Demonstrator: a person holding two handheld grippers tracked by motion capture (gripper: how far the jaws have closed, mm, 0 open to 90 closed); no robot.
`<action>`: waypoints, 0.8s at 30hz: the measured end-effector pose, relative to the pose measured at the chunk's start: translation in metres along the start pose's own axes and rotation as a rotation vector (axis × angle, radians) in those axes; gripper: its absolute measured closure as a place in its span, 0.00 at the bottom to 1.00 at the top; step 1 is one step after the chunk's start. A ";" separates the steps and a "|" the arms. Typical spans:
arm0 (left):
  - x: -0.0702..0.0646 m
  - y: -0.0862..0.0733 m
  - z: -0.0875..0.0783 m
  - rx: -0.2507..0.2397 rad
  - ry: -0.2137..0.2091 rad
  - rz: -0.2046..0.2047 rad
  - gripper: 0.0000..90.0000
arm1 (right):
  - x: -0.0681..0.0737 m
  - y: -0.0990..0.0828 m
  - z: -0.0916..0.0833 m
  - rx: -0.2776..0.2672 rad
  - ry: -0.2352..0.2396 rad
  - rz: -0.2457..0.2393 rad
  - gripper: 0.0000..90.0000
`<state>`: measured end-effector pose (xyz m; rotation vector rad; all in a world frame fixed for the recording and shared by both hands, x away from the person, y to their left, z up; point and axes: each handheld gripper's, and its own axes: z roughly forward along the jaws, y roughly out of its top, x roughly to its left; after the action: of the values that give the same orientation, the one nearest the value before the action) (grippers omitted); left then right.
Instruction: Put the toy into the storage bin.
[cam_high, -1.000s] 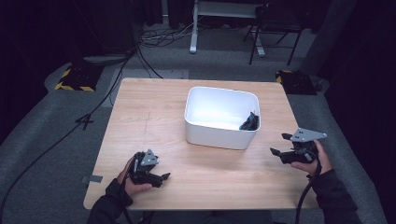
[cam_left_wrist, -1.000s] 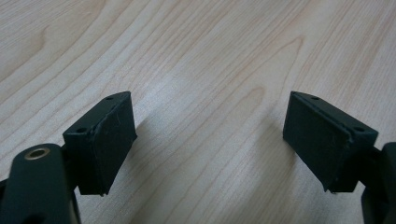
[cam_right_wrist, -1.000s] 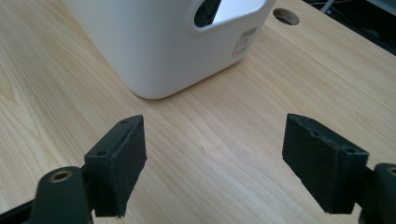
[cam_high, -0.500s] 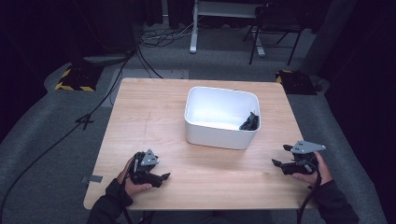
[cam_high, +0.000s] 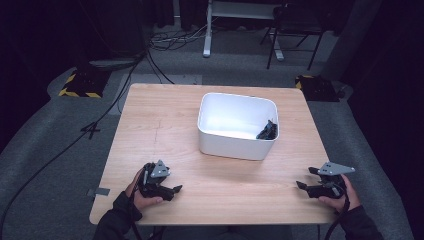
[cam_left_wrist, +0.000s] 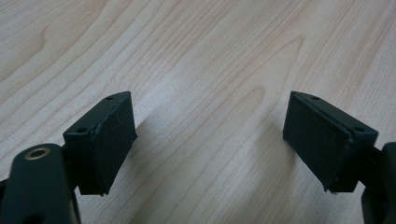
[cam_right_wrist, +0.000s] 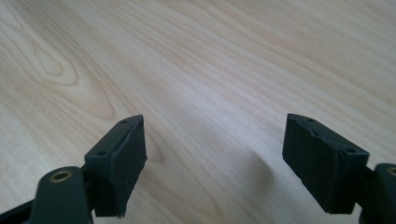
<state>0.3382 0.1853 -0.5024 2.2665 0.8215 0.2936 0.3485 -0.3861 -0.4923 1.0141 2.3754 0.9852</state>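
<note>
A: How are the hands placed?

B: Both rest low at the near edge of the wooden table (cam_high: 165, 130). The left hand (cam_high: 142, 192) wraps its left gripper (cam_high: 175, 190) from behind, jaws pointing toward the table's middle. The right hand (cam_high: 337, 195) holds the right gripper (cam_high: 304, 179) near the right corner, jaws aimed leftward across the board; a sleeve shows at each wrist.

A: And the jaws?

B: Released on both sides. In the left gripper view the two black pads (cam_left_wrist: 109, 140) stand wide apart with bare wood grain between them. The right gripper view gives the same picture — pads (cam_right_wrist: 123, 161) spread, nothing pinched.

A: Where is the nearest thing?

B: A white bin (cam_high: 220, 142) sits past the middle of the table, well apart from both grippers. Inside, against its right wall, lies a dark object (cam_high: 267, 131) — too small to say what it is.

A: Counts?

B: One table, one bin, one dark item or clump in it, two grippers, two hands. On the floor beyond there are two yellow-and-black striped blocks (cam_high: 80, 85), one on each side.
</note>
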 end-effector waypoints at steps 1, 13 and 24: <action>0.000 0.000 0.000 0.002 -0.001 0.000 0.19 | -0.001 -0.002 -0.001 -0.001 0.004 0.006 0.24; 0.000 0.000 0.000 0.000 0.003 0.000 0.19 | -0.002 -0.021 -0.007 -0.022 -0.034 0.109 0.18; -0.001 0.000 0.000 0.000 0.000 -0.005 0.19 | -0.002 -0.022 -0.007 -0.018 -0.039 0.118 0.17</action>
<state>0.3375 0.1852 -0.5023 2.2638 0.8275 0.2918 0.3353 -0.4015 -0.5031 1.1670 2.2935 1.0174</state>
